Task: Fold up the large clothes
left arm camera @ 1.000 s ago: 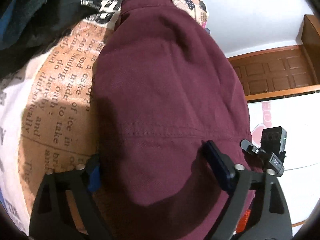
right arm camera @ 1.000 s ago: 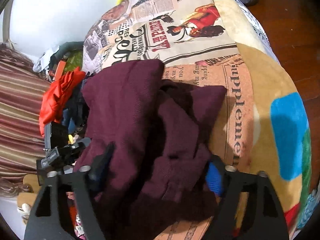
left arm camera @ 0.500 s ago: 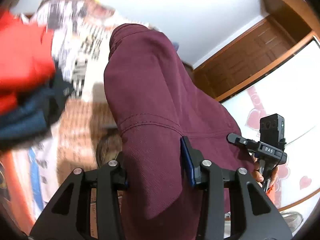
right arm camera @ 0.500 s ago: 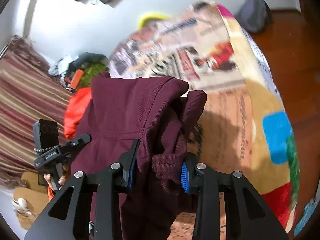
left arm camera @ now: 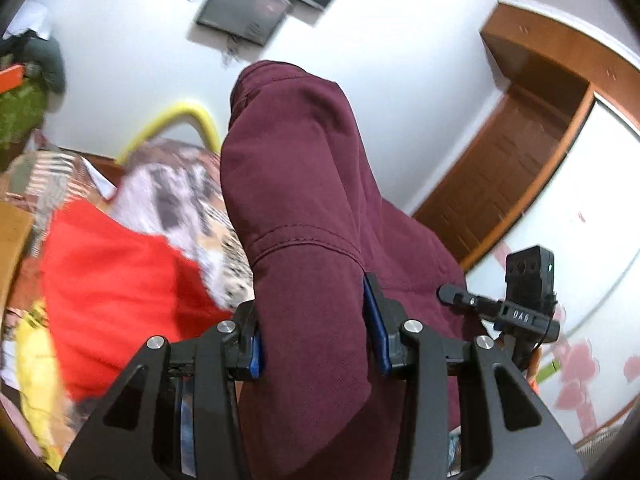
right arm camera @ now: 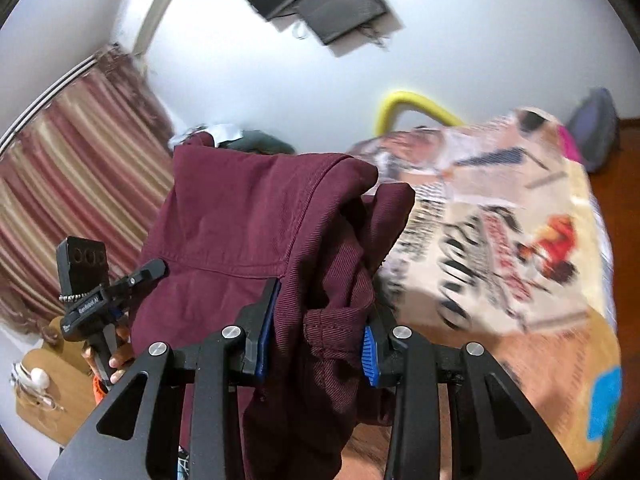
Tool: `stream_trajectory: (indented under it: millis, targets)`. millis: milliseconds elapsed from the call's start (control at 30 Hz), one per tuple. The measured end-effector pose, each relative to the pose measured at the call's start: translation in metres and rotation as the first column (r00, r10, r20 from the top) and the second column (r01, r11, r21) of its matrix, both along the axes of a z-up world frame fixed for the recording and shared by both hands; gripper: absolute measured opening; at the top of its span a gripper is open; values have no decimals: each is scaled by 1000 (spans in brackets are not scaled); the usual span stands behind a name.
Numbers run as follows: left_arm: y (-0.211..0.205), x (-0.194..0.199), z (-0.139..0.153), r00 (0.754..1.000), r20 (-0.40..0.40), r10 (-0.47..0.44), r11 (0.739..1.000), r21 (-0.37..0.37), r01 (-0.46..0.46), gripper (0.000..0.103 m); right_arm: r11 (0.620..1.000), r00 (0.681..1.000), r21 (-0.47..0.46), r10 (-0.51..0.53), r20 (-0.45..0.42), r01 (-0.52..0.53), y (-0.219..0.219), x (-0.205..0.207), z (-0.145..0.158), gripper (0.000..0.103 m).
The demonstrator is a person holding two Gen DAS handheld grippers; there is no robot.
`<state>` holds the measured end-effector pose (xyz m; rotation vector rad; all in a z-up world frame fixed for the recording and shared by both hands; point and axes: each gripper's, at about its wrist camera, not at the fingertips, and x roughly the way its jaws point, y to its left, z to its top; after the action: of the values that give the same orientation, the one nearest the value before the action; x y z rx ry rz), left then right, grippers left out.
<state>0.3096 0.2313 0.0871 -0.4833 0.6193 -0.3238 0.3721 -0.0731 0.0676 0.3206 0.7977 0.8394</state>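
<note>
Maroon twill garment point(left arm camera: 308, 208), stitched seams, bunched and folded, hanging above the printed bedspread point(right arm camera: 500, 240)

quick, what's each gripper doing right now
left gripper: shut on the maroon garment, a thick fold clamped between the pads.
right gripper: shut on the maroon garment, bunched cloth between the pads.

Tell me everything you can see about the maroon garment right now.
The maroon garment is a dark wine-red piece of twill-like woven cloth with stitched seams and a thick hem. It is bunched and draped. The left gripper and the right gripper are each shut on a bunched fold of it. It hangs in front of the patterned bedspread. Its full shape is hidden.
</note>
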Motion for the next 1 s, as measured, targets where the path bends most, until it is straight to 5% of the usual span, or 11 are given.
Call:
stream_trajectory:
  millis: [267,500,600,767,1000]
  targets:
    - [109,27,-33,991,-35,133,991,38,-131,41,994,994,10,107,-3,-107,115,47,-34,32]
    - [178,73,-143,941,-249,229,973,77,-216,42,981,986,-138,117,-121,-134,199,95,-129,32]
    - [189,79,-173,931,-260,255,966,110,-233,48,982,978,-135,109,-180,-134,204,111,-162,34]
    - [189,73,-166,935,-257,245,969,102,-226,50,977,977,-155,120,-178,-148,205,112,-156,41]
    - [156,39,-131,916,-195,351,895,358,-267,50,955,996,-282,78,-46,-88,190,74,-117,42]
